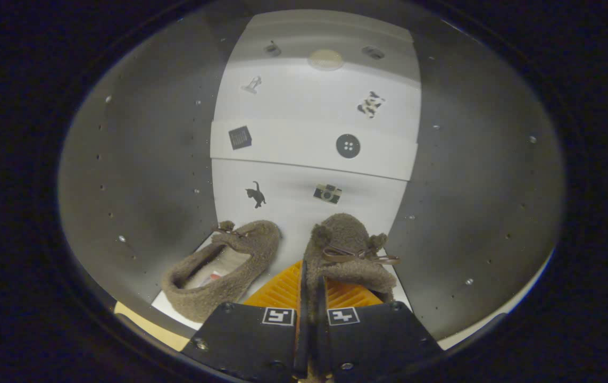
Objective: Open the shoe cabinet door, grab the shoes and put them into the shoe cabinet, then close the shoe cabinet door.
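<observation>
The claw (311, 298) is drawn almost fully together, pinching the heel rim of a brown fuzzy fleece slipper with a thin ribbon bow and two small pompoms (347, 250); both fingers press on that thin edge, so the slipper hangs or rests from it just ahead of the fingertips. This held slipper sits inside the open white shoe cabinet (123, 175), toe pointing toward the far back panel (304, 175), which carries small stickers of a cat, a camera, a button and others. Its mate, a second brown fuzzy slipper (221, 268), lies to the left on the cabinet floor, angled with its opening toward the near left and its toe toward the far right; the two are near but apart.

The step in hand looks like setting down the second slipper, so the task seems past halfway, with the door left to close. To do it well, lower until the sole lies flat on the cabinet floor before letting go; keep it right of the mate so the toes do not tangle; part the fingers only a little, then draw straight back toward the near side, since fleece may snag and drag the slipper out; check nothing overhangs the sill where the door must swing.
</observation>
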